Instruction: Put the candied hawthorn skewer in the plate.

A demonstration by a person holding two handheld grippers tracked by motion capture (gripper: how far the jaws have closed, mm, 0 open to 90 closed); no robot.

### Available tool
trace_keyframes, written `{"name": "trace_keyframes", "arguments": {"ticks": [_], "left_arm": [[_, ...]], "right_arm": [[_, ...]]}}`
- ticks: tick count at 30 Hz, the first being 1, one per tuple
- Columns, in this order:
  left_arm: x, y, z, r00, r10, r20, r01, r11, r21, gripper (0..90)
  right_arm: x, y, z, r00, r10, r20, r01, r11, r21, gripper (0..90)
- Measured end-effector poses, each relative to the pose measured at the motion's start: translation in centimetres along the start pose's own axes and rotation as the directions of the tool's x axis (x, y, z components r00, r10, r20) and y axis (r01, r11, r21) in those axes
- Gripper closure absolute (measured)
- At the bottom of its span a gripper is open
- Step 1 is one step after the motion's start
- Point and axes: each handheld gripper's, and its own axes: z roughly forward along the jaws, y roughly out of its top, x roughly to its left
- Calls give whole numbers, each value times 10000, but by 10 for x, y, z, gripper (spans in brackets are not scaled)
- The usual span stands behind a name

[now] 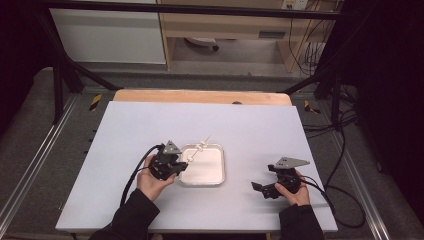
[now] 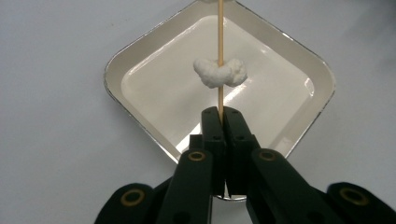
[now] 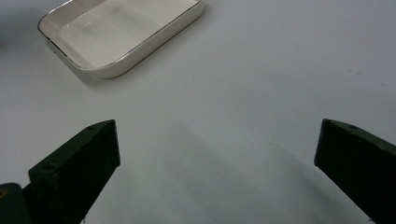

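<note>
A thin wooden skewer (image 2: 220,42) carries a white lump of food (image 2: 220,72) partway along it. My left gripper (image 2: 222,112) is shut on the skewer's near end and holds it over a white square dish (image 2: 140,84). In the high view the left gripper (image 1: 179,162) sits at the dish's (image 1: 215,175) left rim, and the skewer (image 1: 200,146) slants up and away past the dish's far edge. My right gripper (image 1: 261,188) stands open to the right of the dish with nothing between its jaws; its own view shows the jaws wide apart above bare table, the dish (image 3: 116,65) at the upper left.
The white table top (image 1: 250,125) spreads wide around the dish, with a wooden strip (image 1: 200,96) along its far edge. Cables (image 1: 131,175) trail from both grippers. Black frame bars and floor rails stand beyond the table.
</note>
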Motion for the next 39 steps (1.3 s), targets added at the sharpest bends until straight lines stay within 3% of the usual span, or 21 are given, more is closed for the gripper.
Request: {"name": "trace_keyframes", "arguments": {"ticks": [9,24,32,39], "left_arm": [[-9,0,18,9992,174,-359,-151,9978,648,889],[-13,-8,32,9996,97,-265,-60,9904,1381,887],[-12,-8,32,9995,148,-294,-105,9901,1402,877],[-10,-7,27,9995,217,-209,-193,9939,1083,797]], "right_arm": [[0,-1,2,10000,21,-16,-21,10000,74,6],[0,-1,2,10000,43,-37,-42,10000,52,6],[1,-1,3,9999,91,-56,-90,9999,115,6],[1,-1,2,9999,95,-106,-94,9999,83,5]]}}
